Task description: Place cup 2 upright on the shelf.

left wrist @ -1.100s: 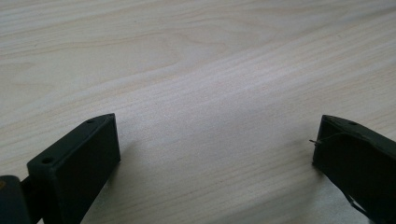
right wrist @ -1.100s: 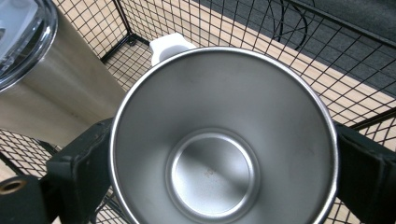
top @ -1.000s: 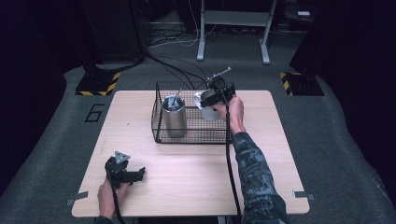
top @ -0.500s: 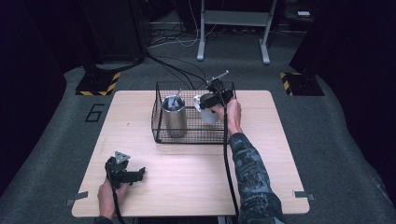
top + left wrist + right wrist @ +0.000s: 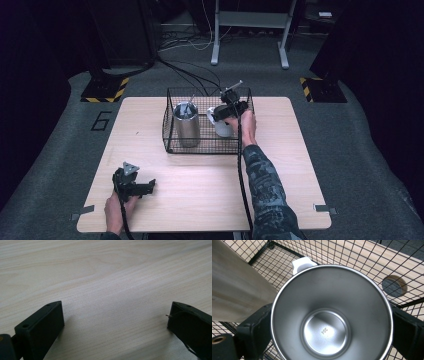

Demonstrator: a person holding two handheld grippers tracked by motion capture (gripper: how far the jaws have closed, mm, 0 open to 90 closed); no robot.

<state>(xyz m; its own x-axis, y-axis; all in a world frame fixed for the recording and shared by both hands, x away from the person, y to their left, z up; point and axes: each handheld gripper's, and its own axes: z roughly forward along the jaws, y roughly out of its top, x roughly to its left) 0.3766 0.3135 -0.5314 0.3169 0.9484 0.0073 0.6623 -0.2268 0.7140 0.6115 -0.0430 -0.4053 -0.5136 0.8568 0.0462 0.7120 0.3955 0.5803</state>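
A white mug [image 5: 223, 128] with a steel inside [image 5: 329, 322] stands upright in the right half of a black wire basket [image 5: 200, 150]. My right gripper [image 5: 226, 113] reaches down from above, its jaws pressed on the mug's two sides just below the rim. A tall steel tumbler [image 5: 186, 125] stands in the basket's left half, close beside the mug [image 5: 234, 290]. My left gripper [image 5: 145, 187] rests on the table near the front left, open with only bare wood between its jaws [image 5: 115, 322].
The wooden table [image 5: 300, 165] has free room in front of the basket and on both sides. A round hole [image 5: 393, 286] in the tabletop lies behind the basket's back wall [image 5: 352, 255]. Cables run across the floor beyond the table.
The right gripper has carried the mug slightly left and down, deeper into the basket beside the tumbler. The left gripper has stayed still.
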